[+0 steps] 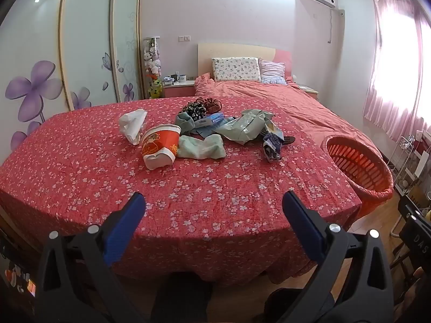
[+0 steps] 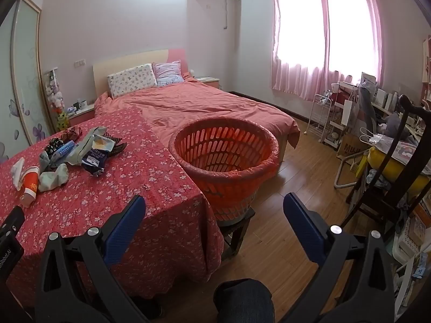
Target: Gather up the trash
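On the table with a red flowered cloth [image 1: 80, 167] lies a heap of trash and clothes: a crushed red and white paper cup [image 1: 160, 146], a crumpled white tissue [image 1: 133, 125], a grey-green plastic bag [image 1: 247, 126], a dark blue wrapper [image 1: 273, 145], a blue packet [image 1: 211, 119] and pale green socks [image 1: 202, 148]. The cup [image 2: 29, 185] and wrapper [image 2: 97, 158] also show in the right wrist view. An orange basket [image 2: 226, 158] lined with a bag stands at the table's right. My left gripper [image 1: 214, 204] hangs open over the near cloth. My right gripper [image 2: 214, 207] is open before the basket.
A bed with a pink cover [image 2: 204, 105] lies behind the table. The basket rests on a small dark stool [image 2: 237, 228]. A dark wooden chair [image 2: 398, 167], a white rack [image 2: 319, 118] and cluttered shelves fill the right side. Wooden floor [image 2: 291, 215] runs between.
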A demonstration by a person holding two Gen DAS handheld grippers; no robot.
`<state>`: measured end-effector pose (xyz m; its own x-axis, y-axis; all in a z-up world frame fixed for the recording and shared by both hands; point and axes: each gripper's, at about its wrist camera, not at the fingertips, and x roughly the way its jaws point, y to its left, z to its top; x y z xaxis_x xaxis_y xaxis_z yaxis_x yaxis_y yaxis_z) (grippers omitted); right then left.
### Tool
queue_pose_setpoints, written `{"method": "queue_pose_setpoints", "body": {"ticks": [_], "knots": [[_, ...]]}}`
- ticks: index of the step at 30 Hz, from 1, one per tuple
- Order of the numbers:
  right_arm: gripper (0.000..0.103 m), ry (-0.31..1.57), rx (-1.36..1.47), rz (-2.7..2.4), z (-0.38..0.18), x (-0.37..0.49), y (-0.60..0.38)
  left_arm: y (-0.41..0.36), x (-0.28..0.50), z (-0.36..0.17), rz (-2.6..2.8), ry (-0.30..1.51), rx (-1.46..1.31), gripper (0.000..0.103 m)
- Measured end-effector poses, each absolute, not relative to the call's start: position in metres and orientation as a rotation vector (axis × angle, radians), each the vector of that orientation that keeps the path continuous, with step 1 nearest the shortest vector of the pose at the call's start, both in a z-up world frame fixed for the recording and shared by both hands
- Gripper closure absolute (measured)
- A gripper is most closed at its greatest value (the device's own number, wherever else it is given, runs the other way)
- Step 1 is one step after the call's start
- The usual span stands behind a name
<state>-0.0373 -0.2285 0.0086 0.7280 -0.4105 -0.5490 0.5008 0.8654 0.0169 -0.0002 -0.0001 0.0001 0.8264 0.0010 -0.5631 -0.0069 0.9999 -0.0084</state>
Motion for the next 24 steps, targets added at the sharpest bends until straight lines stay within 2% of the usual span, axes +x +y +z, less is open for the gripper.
{"method": "queue_pose_setpoints", "body": {"ticks": [24], "knots": [[0.002,0.562,0.167,-0.505,0.0092,-0.0362,-0.2275,0.0001,0.0001,-0.0001,0.002,0.605,-0.017,0.004]]}}
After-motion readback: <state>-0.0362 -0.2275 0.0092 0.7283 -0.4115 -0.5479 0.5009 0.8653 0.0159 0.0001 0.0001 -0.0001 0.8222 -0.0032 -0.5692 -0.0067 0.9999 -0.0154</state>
